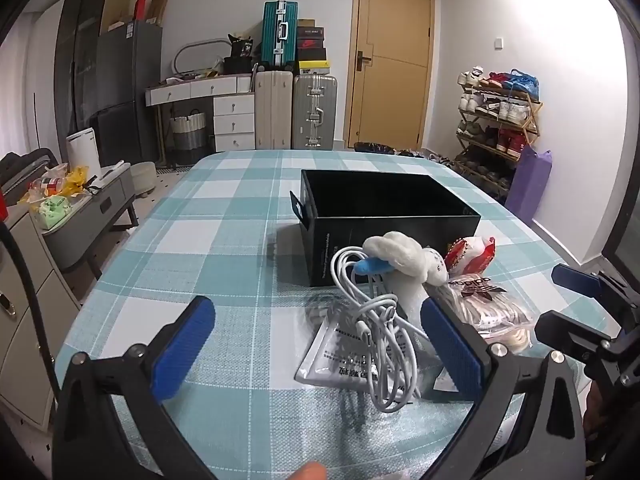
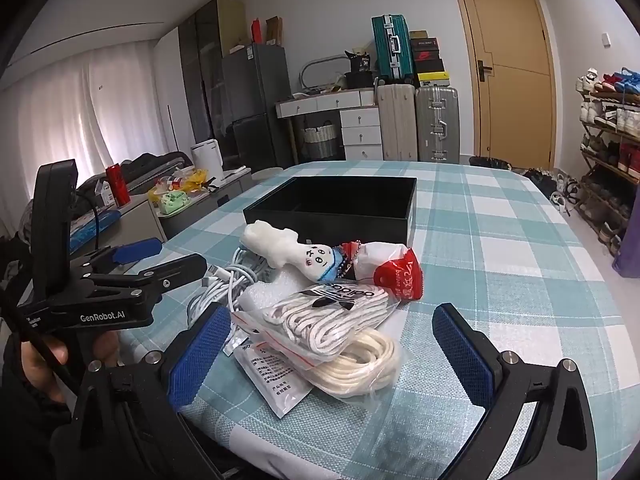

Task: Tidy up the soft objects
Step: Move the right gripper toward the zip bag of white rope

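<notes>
An open black box (image 1: 390,216) (image 2: 340,204) stands mid-table. In front of it lies a pile: a white plush toy (image 1: 404,258) (image 2: 296,252), a coiled white cable (image 1: 376,332) (image 2: 224,280), a clear adidas bag of white laces (image 1: 488,300) (image 2: 332,312), a red-and-white packet (image 1: 470,254) (image 2: 396,270) and a flat silver sachet (image 1: 340,356) (image 2: 272,376). My left gripper (image 1: 320,344) is open, just short of the cable. My right gripper (image 2: 340,352) is open, astride the laces bag. Each gripper also shows in the other's view, the right (image 1: 576,296) and the left (image 2: 160,256).
The table wears a teal-and-white checked cloth (image 1: 224,240) (image 2: 520,264). Low grey cabinets with clutter (image 1: 60,200) stand off its left edge. Suitcases (image 1: 296,112), a door and a shoe rack (image 1: 496,120) stand far behind.
</notes>
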